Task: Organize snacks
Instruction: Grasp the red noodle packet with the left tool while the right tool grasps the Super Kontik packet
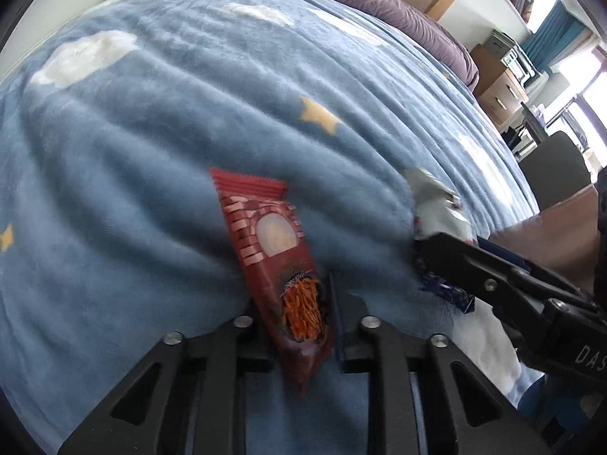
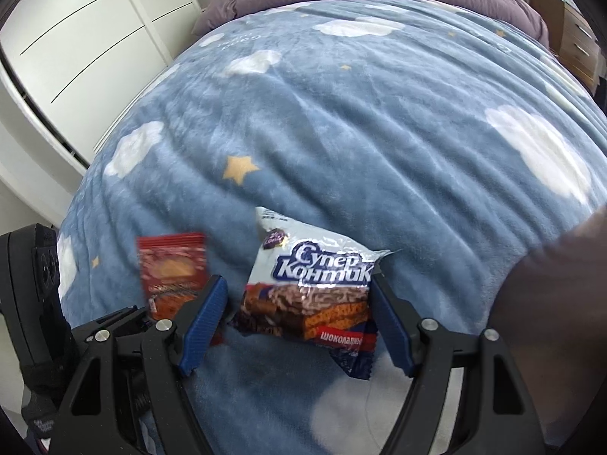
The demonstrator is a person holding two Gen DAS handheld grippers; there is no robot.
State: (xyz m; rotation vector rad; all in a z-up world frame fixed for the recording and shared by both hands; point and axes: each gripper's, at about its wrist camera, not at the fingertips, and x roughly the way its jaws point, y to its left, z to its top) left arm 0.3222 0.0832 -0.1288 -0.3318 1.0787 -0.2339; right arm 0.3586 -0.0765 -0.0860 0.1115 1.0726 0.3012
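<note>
While lying on a blue blanket (image 2: 379,132), red snack packet (image 1: 273,265) clamped in left gripper (image 1: 299,295), right gripper (image 2: 299,314) spread apart around silver wafer packet (image 2: 315,288), pads not pressing.

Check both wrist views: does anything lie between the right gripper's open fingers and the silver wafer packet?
Nothing visible does. The right gripper already straddles the silver wafer packet on the blue blanket, jaws open.

A home bedroom: bed with fleece blanket (image 2: 341,132), white wardrobe (image 2: 76,38).
</note>
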